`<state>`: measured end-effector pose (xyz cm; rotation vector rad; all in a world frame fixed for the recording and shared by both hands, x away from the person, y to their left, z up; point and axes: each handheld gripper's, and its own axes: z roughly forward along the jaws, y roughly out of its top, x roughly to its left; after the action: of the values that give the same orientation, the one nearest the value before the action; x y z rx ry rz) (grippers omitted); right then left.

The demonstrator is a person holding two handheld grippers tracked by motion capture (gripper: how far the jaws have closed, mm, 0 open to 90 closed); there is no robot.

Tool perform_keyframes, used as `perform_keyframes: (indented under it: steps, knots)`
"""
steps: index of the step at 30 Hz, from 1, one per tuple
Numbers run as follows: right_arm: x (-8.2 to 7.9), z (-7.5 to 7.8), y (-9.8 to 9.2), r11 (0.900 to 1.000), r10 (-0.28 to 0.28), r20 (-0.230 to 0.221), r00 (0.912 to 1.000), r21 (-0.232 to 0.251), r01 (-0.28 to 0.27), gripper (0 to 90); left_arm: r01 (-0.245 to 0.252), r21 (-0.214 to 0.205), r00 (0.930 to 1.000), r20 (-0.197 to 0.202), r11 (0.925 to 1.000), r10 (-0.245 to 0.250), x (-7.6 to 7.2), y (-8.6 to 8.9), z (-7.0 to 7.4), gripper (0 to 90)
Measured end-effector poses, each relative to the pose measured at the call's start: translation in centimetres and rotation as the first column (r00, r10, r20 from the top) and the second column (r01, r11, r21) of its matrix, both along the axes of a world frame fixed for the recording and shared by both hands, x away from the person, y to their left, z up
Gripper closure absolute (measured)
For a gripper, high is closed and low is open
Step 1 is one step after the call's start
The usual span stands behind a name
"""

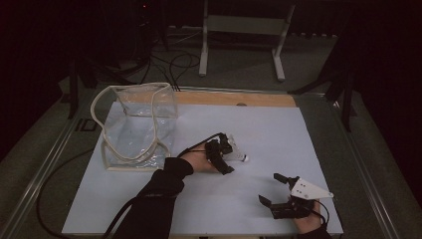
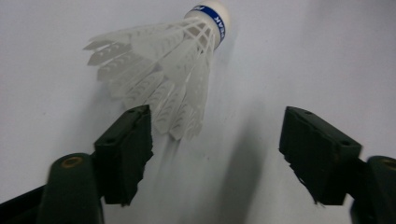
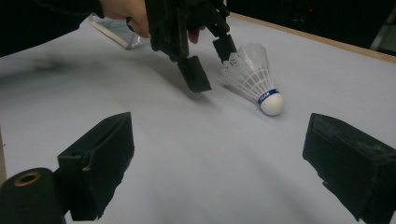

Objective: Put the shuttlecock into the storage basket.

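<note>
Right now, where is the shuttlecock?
The shuttlecock lies on its side on the white table near mid-table in the high view, just ahead of the open left gripper, right of the clear bag.

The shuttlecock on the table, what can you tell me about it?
The shuttlecock has a skirt of white feathers and a rounded white cork tip ringed by a blue band with white lettering. It lies on its side on the white table, tip pointing away from the left hand-held gripper, whose open jaws reach around the feather end; one jaw looks close to the feathers.
</note>
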<state>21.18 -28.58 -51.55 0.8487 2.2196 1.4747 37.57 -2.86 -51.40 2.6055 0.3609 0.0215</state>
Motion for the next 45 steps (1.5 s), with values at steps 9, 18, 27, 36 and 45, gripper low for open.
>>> perform_keyframes:
  steps: [9,18,27,36,45]
  knots:
    - [0.0,0.0,0.0,1.0000,0.004,-0.006,1.0000,0.006,-0.004,8.6,-0.014,0.001,0.9996,0.023,0.9999,0.014,0.4,-0.8,-0.3,42.3]
    - [0.1,-0.1,0.0,1.0000,0.004,-0.008,1.0000,0.004,-0.004,8.6,0.002,0.001,0.9995,0.033,1.0000,-0.002,0.6,-1.3,-0.4,57.1]
    - [0.1,-0.1,-0.1,1.0000,0.003,-0.007,1.0000,0.006,-0.003,8.6,0.022,0.010,0.9994,0.027,0.9997,-0.022,0.5,-1.9,-0.5,72.2]
    - [0.1,-0.2,-0.1,1.0000,0.002,-0.010,0.9999,0.004,-0.002,8.6,0.052,0.025,0.9982,0.030,0.9983,-0.053,0.5,-1.9,-0.4,89.5]
    - [0.1,-0.1,0.0,1.0000,-0.001,-0.005,1.0000,-0.005,0.001,8.6,0.066,0.026,0.9973,0.030,0.9975,-0.067,0.3,-2.0,0.0,90.0]
